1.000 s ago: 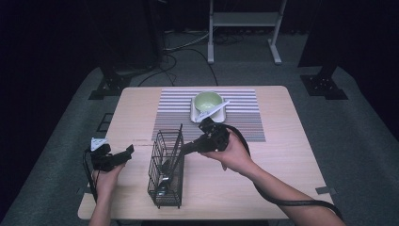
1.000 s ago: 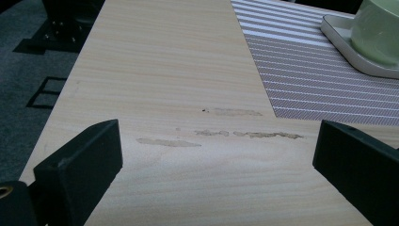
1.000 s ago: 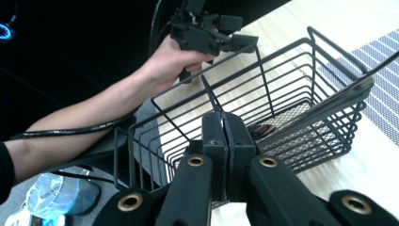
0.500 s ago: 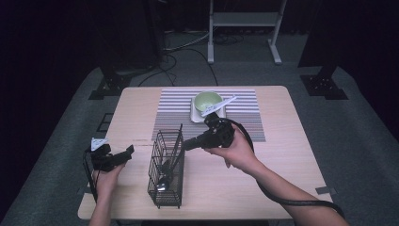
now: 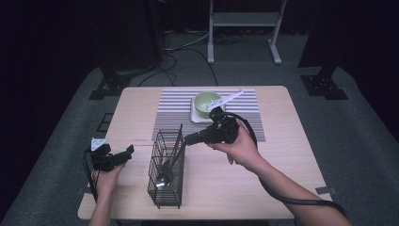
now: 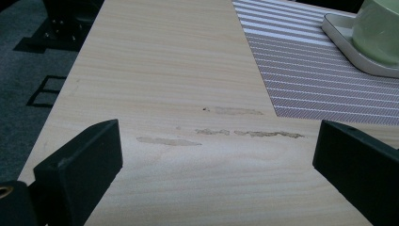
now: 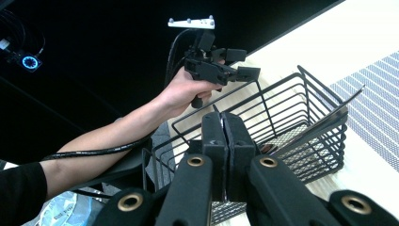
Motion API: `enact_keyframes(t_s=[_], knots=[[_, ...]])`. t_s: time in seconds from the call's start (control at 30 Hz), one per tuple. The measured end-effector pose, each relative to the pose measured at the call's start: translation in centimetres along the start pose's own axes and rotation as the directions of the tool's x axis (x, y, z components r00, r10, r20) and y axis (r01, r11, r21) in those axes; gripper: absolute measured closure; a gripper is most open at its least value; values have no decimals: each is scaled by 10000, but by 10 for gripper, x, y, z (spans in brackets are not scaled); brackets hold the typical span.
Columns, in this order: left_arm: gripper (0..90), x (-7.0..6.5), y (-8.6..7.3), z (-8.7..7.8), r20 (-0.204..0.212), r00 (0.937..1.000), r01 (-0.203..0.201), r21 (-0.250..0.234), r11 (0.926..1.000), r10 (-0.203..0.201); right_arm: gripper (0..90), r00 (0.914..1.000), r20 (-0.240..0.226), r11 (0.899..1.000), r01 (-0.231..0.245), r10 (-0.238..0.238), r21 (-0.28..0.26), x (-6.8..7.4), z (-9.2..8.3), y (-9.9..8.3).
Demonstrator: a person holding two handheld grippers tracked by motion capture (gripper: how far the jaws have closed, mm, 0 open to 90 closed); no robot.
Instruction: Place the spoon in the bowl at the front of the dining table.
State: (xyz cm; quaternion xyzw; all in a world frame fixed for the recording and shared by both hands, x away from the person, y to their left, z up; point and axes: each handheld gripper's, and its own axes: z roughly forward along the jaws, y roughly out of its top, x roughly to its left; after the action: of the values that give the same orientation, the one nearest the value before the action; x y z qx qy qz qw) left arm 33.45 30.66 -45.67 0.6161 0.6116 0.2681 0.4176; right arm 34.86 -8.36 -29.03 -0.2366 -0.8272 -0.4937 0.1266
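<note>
From the high view, the job looks like loading cutlery into the wire basket (image 5: 165,170), and it seems partly done: a spoon (image 5: 168,165) already leans inside it, bowl end down, just below and left of the right hand-held gripper (image 5: 189,139). That gripper sits above the basket's far rim with its jaws pressed together and nothing between them. Past it, a green bowl (image 5: 207,102) sits on a white tray (image 5: 196,116) with a white utensil (image 5: 225,100) lying across it, so I'd guess that one goes next. The left hand-held gripper (image 5: 126,152) hangs off to the side of the basket, idle.

The left gripper view adds that its jaws stand wide apart over bare tabletop (image 6: 164,84), with the tray (image 6: 336,26) and striped mat (image 6: 324,80) ahead to its right.

The right gripper view shows those shut jaws up close, touching flat. The basket (image 7: 291,136) sits right behind them, with a dark flat handle (image 7: 324,121) leaning on its wall. Farther off is the left hand-held gripper (image 7: 240,63).
</note>
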Motion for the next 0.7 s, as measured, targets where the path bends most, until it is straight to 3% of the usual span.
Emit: enact_keyframes(t_s=[0.7], knots=[[8,0,-1,1,12,10000,3,61,10000,-3,891,9998,-186,9972,78,-92,-742,8,-26,12]])
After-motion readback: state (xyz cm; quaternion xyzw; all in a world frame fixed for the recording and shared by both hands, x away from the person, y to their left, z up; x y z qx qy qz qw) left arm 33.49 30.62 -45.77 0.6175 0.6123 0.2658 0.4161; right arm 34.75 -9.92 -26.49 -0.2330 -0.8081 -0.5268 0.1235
